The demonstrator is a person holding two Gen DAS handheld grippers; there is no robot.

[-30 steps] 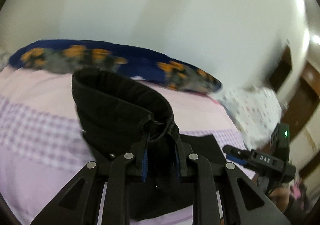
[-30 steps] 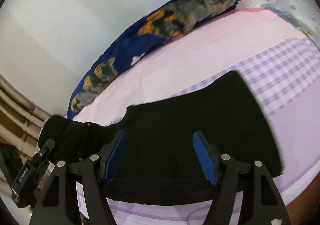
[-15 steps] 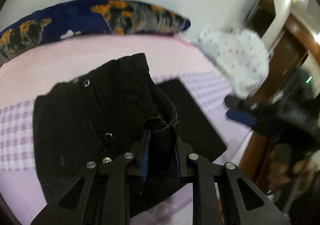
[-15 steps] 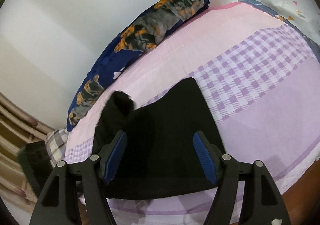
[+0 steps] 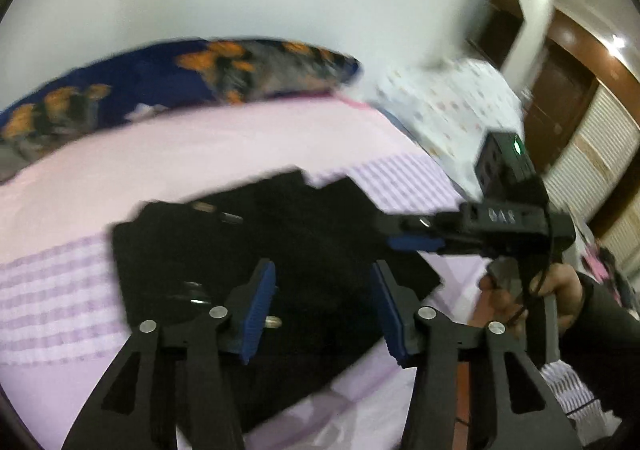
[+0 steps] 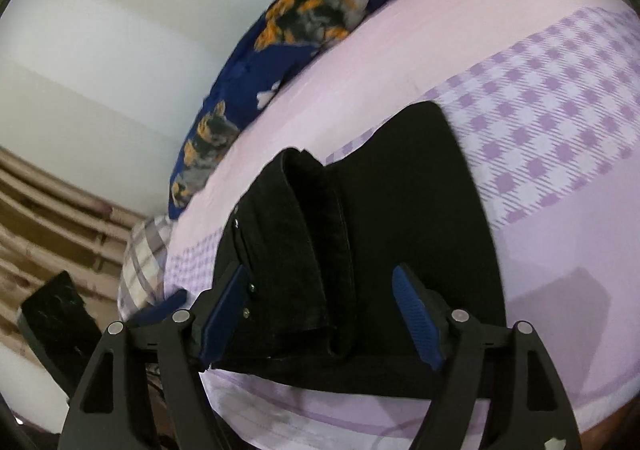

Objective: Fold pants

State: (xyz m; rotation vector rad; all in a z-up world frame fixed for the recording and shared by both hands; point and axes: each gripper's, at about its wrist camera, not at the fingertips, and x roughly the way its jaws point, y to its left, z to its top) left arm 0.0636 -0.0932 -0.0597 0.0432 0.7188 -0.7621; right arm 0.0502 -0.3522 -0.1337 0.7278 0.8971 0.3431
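Observation:
The black pants (image 5: 248, 250) lie folded on the pink and purple checked bed sheet (image 5: 200, 145). In the right wrist view the pants (image 6: 400, 209) show a folded-over waistband layer with metal rivets on top of a wider lower layer. My left gripper (image 5: 324, 310) is open and empty just above the pants near the bed's front edge. My right gripper (image 6: 320, 314) is open and empty over the waistband fold. The right gripper also shows in the left wrist view (image 5: 416, 240), held by a hand at the right.
A dark blue pillow with orange and grey print (image 5: 192, 77) lies along the wall at the back of the bed. A white spotted pillow (image 5: 452, 117) sits at the right. Wooden doors (image 5: 560, 89) stand beyond the bed. A plaid cloth (image 6: 144, 258) lies at the left.
My left gripper has let go of the waistband and opened. The top layer now lies flat on the lower part. The right gripper has moved in closer over the fold.

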